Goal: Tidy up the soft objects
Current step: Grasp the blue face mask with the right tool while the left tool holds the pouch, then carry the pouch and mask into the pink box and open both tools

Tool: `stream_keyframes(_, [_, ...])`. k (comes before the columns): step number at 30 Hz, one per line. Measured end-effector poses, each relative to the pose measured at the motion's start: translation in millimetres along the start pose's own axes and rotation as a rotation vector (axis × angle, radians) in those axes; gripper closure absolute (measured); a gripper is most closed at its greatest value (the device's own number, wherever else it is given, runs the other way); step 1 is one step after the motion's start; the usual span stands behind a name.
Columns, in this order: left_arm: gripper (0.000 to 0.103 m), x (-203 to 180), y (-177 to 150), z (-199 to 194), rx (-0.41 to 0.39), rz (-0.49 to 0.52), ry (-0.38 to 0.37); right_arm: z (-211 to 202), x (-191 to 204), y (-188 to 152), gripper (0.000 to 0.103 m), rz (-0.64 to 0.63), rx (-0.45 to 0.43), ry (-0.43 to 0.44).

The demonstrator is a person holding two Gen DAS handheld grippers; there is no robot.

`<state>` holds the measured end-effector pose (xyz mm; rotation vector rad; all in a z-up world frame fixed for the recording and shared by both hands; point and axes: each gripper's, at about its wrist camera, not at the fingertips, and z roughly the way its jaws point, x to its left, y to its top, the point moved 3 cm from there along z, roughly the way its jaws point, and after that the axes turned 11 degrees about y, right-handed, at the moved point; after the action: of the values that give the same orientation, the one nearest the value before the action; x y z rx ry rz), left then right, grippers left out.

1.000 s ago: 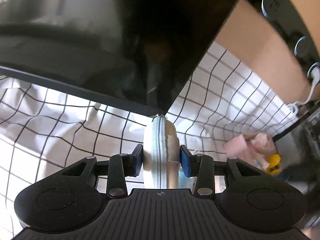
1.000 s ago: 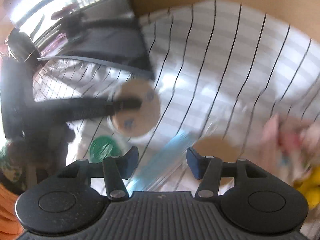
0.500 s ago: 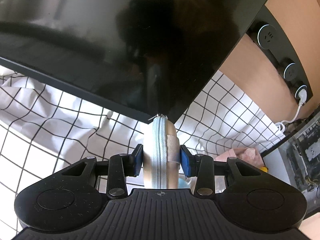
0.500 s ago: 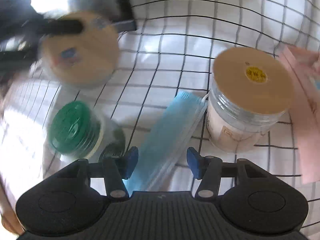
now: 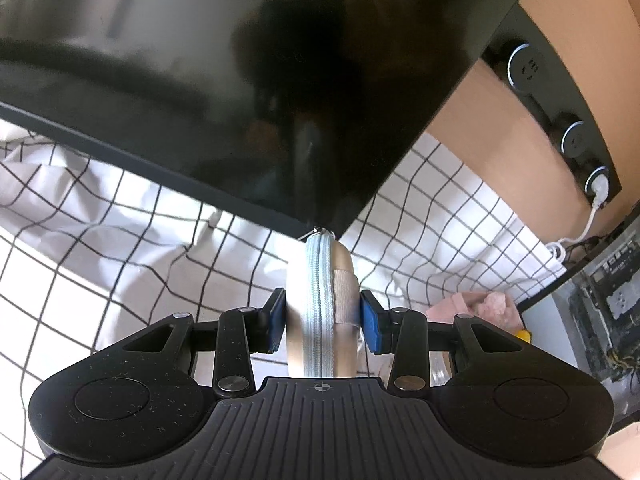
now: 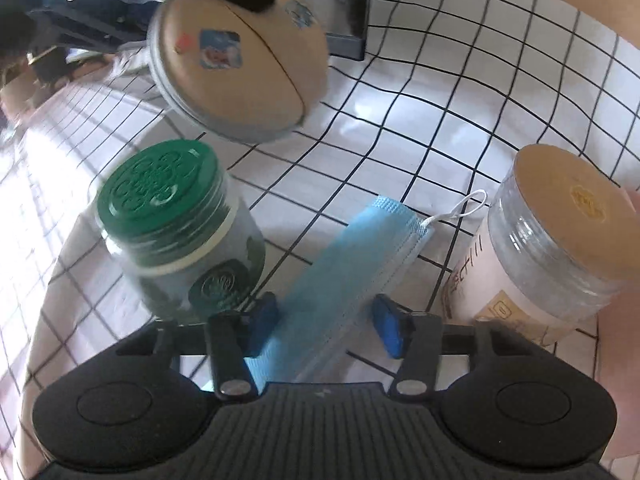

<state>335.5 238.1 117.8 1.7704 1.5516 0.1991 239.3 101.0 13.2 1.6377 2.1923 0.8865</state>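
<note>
My left gripper point(image 5: 322, 322) is shut on a round tan zip pouch point(image 5: 320, 308) with a pale blue zipper, held edge-on above the checked cloth. The same pouch point(image 6: 240, 56) shows in the right wrist view, held in the air at the upper left. My right gripper point(image 6: 324, 322) is open and low over a folded blue face mask point(image 6: 348, 280), which lies on the cloth between the fingers. Pink soft items point(image 5: 476, 306) lie at the far right of the left wrist view.
A green-lidded jar point(image 6: 176, 224) stands left of the mask, a tan-lidded clear jar point(image 6: 556, 236) to its right. A black monitor point(image 5: 240, 80) stands close ahead of the left gripper. A socket strip point(image 5: 560, 112) runs along the wooden back wall. White checked cloth point(image 6: 460, 100) covers the table.
The right gripper has swung down and closer to the blue mask, which now lies between its fingers. The left gripper has held the pouch and shifted slightly before the monitor.
</note>
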Motion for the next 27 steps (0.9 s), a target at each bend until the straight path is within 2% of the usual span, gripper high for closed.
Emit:
stream_keyframes(1, [0.06,-0.5,-1.4,1.6,0.007,-0.001,0.004,-2.8,2.0,0.5,0.091,-0.018,0.024,-0.005])
stream_keyframes(4, [0.06,-2.7,-3.2,0.5,0.015,-0.019,0.008,-18.9,7.4,3.5,0.096,-0.043,0.033,0.004])
stream_keyframes(8, [0.06,-8.7,0.8,-16.9,-0.012,-0.017,0.02,-62.5,9.3,22.5,0.097,-0.058,-0.034,0.041])
stream_keyframes(13, [0.06,-24.5,9.7,-50.8,-0.083,-0.015,0.051,-124.5,0.2,58.9,0.097,-0.054,-0.141,0.07])
stream_keyframes(18, [0.06,-57.6,15.3,-80.7,-0.144,0.02,0.09,-175.0,-18.7,83.8,0.097,-0.065,-0.246,0.05])
stream_keyframes(22, [0.06,-91.8,5.7,-90.8,-0.158,0.075,0.121,-217.2,-36.6,85.5,0.097,-0.064,-0.32,0.028])
stream_keyframes(27, [0.06,-143.1,-14.5,-85.0,-0.124,0.125,0.073,-261.1,-67.8,74.4,0.097,-0.046,-0.383,-0.014])
